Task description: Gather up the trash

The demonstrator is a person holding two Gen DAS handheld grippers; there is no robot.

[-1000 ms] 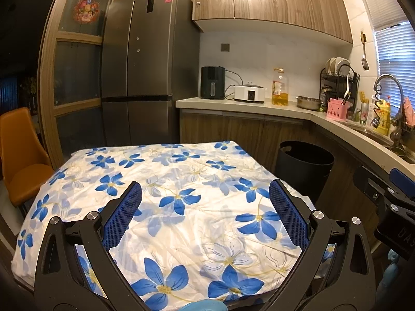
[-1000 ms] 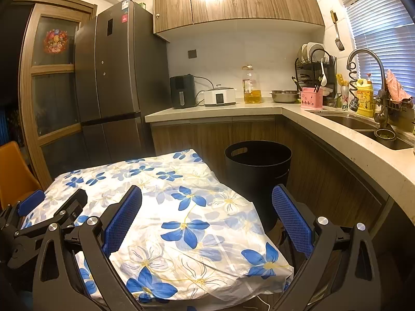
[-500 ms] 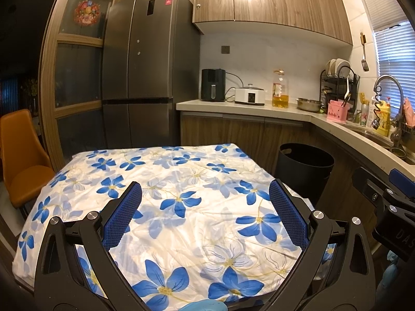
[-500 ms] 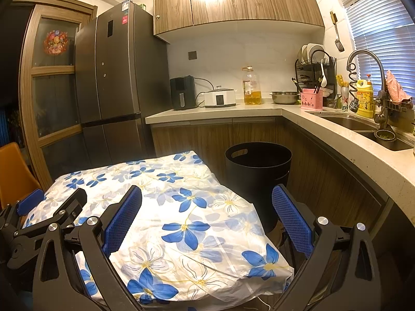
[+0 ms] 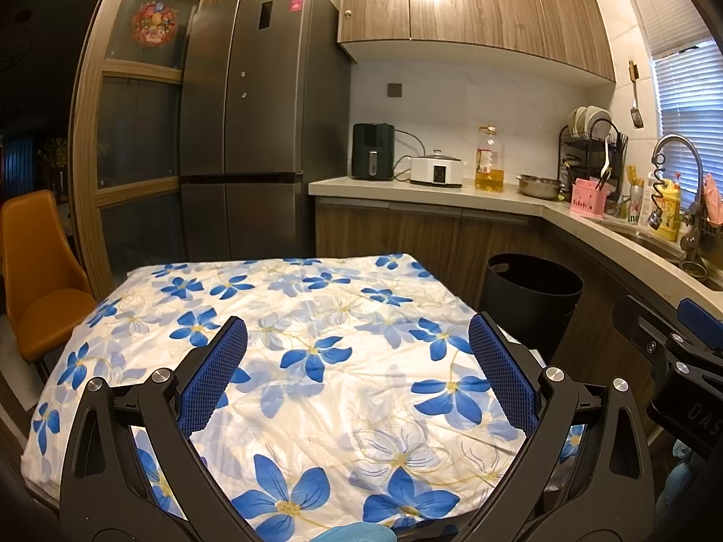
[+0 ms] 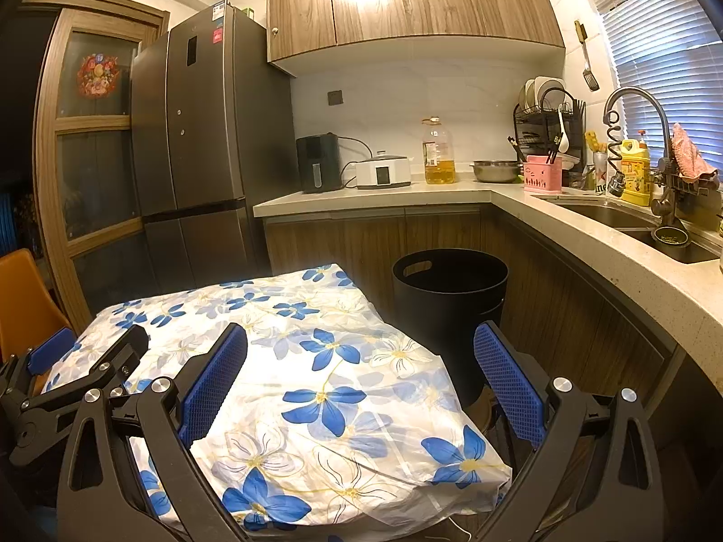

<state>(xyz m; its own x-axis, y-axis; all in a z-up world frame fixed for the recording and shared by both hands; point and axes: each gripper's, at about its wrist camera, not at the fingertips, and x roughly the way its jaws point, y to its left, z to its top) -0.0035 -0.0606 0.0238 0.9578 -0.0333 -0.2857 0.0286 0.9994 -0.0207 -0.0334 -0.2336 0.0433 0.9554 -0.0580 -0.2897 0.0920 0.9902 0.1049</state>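
Since the earlier pictures the left gripper [image 5: 357,370] had tipped down a little, so the flowered tablecloth [image 5: 316,361] sat higher in its view. The black trash bin [image 6: 449,289] stood on the floor, just beside the table's far right corner, below the counter [image 6: 587,235]. It looked empty, maybe, but its inside was dark. Both grippers hung over the cloth, jaws wide apart, holding nothing; the right gripper [image 6: 361,384] was near the bin.
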